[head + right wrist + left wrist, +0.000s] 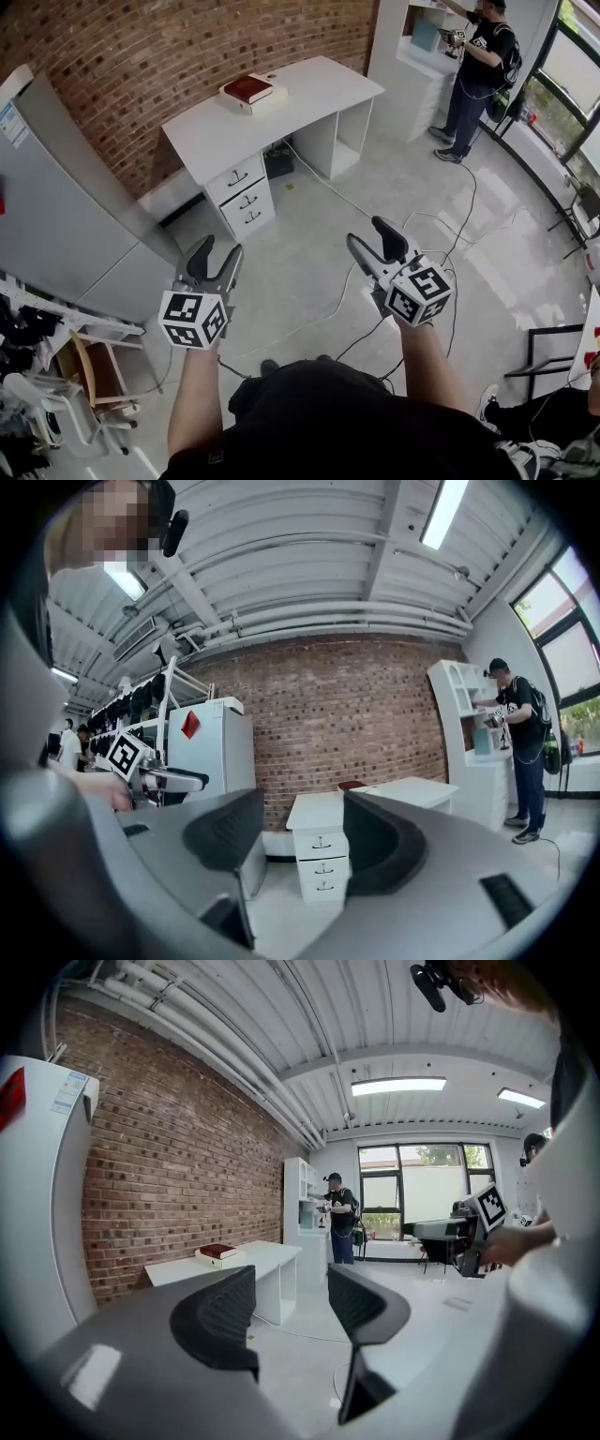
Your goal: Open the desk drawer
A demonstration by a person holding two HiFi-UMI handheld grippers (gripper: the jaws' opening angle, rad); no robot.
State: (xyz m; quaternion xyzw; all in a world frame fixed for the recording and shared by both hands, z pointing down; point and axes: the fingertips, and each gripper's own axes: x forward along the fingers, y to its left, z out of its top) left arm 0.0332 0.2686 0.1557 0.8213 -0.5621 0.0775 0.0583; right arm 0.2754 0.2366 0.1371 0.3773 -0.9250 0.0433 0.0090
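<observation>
- Closest in, the person's dark-clothed torso (328, 422) fills the bottom of the head view, and both bare forearms reach forward over the floor (309, 281).
- Held out in the person's left hand, the left gripper (217, 255) has its fingers (220, 1321) standing apart. Nothing is between them; only floor and the far room show in the gap.
- To its right and apart from it, the right gripper (373, 234) has its fingers (380, 846) spread in the same way, and they hold nothing.
- Well ahead of both grippers, the white surface (300, 94) stands with its back edge against the brick wall (187, 47).
- Under the surface's left end, the end nearer the tall refrigerator (56, 216), sits the drawer stack (244, 199). It has three drawers, each with a dark handle, and all three fronts are flush and closed.
- In the right gripper view the drawer stack (322, 862) shows far off in the gap between the fingers, touched by neither.
- Near the surface's back edge lies a red book (247, 89).
- Loose cables (441, 225) trail over the floor from below the surface.
- Past the surface's right end, another person (478, 66) stands at a white shelf unit (412, 75).
</observation>
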